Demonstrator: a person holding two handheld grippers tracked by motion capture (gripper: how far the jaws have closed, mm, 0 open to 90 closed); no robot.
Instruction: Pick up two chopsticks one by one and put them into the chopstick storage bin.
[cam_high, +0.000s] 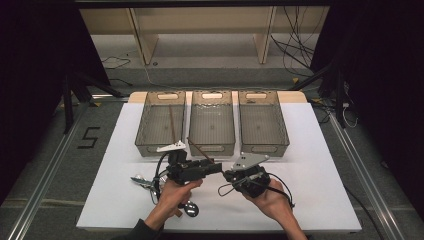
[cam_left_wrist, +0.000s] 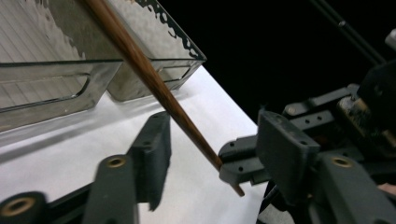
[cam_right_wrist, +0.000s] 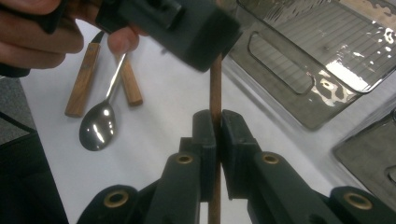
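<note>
Three clear plastic bins stand side by side on the white table (cam_high: 320, 165), beyond both grippers. The left bin (cam_high: 161, 122) has a dark brown stick (cam_high: 171, 124) leaning inside it. Nothing can be made out in the middle bin (cam_high: 212, 122) or the right bin (cam_high: 262, 122), though their ribbed floors and glare make small items hard to tell.

The right gripper (cam_right_wrist: 217, 140) has its jaws pressed together on a brown chopstick (cam_right_wrist: 215, 88), which passes straight up between them and runs on under the left gripper's blurred body above. In the left gripper view, the left gripper (cam_left_wrist: 210, 154) has its jaws spread wide; the chopstick (cam_left_wrist: 154, 84) slants through the gap between them, touching neither, its lower end pinched by the other gripper just ahead of the right-hand jaw. The chopstick's top is cut off by the frame edge.

Left of the right gripper's jaws lie a metal spoon (cam_right_wrist: 99, 123) and two wooden handles (cam_right_wrist: 83, 79); their upper ends are hidden behind the left hand (cam_right_wrist: 42, 32), so what they belong to is unclear.
</note>
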